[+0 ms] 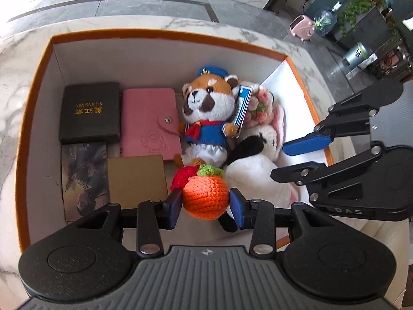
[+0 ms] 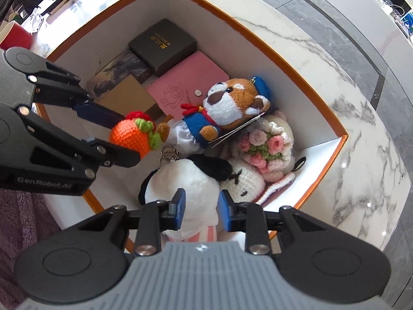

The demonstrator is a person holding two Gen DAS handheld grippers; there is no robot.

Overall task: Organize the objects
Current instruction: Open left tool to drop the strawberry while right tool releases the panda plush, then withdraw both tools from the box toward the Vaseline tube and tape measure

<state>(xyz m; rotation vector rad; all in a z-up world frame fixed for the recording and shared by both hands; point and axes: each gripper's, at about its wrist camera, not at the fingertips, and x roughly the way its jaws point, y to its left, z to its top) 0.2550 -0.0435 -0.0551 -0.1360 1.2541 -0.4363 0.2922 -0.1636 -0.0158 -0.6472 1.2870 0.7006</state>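
An orange-rimmed white box (image 1: 165, 36) holds a black case (image 1: 90, 112), a pink wallet (image 1: 149, 122), a brown card (image 1: 136, 180), a dragon-print book (image 1: 84, 178), a red-panda plush (image 1: 206, 113), a black-and-white dog plush (image 1: 255, 165) and a crocheted bouquet (image 1: 258, 106). My left gripper (image 1: 205, 204) is shut on a crocheted orange (image 1: 205, 196) above the box; it also shows in the right wrist view (image 2: 129, 135). My right gripper (image 2: 201, 210) hovers open over the dog plush (image 2: 191, 180), holding nothing.
The box sits on a white marble table (image 2: 348, 118). A red cup (image 2: 15, 36) and clutter stand beyond the box in the right wrist view. Plants and a pink object (image 1: 302, 27) stand on the floor beyond the table.
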